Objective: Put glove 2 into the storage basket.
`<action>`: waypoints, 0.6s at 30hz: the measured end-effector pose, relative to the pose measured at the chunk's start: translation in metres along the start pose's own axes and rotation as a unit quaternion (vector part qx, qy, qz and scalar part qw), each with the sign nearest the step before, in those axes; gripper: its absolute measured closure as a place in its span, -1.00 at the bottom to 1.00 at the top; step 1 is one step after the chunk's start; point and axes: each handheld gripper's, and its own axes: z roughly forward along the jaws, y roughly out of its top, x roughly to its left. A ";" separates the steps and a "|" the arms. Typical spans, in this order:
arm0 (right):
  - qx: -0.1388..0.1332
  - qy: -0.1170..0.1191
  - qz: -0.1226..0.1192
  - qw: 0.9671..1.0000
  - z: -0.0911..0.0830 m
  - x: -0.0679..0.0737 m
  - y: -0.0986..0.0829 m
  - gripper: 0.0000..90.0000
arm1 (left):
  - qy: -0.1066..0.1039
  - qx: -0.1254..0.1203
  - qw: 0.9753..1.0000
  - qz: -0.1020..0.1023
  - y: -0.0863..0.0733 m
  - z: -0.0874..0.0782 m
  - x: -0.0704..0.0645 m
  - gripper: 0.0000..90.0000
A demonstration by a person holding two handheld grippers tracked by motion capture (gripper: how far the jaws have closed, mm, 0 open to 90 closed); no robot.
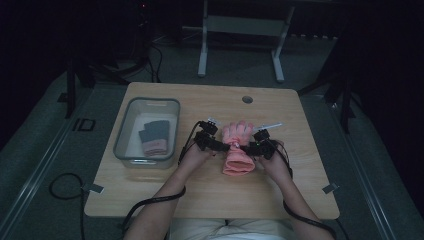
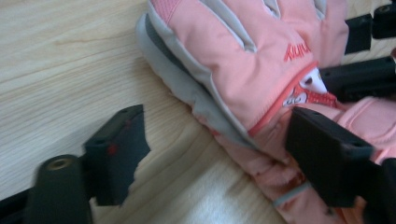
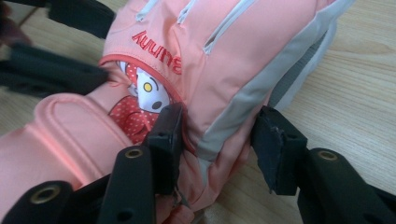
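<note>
The right gripper (image 3: 212,144) straddles the wrist edge of the pink glove (image 1: 238,147), jaws narrowed on the padding but only one pad clearly touching, so the grip looks thin. A pull now could slip off the slick shell or drag just 1 layer, bunching it. The left gripper (image 2: 212,154) stands wide, 1 jaw on bare table (image 2: 56,60), holding nothing. The glove lies flat mid-table, right of the bin (image 1: 122,130), fingers pointing away: puffy, grey-trimmed, with a cartoon patch.
</note>
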 end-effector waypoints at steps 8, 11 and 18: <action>-0.005 0.008 -0.002 1.000 0.004 0.002 -0.003 0.40 | -0.058 -0.005 0.998 -0.015 -0.004 0.015 0.004 0.27; -0.013 0.010 -0.002 1.000 0.004 0.002 -0.005 0.45 | -0.079 -0.011 0.996 -0.033 -0.007 0.018 0.007 0.40; -0.031 0.009 -0.004 0.999 0.003 0.005 -0.007 0.56 | -0.036 0.002 0.999 0.009 0.001 0.012 -0.008 0.77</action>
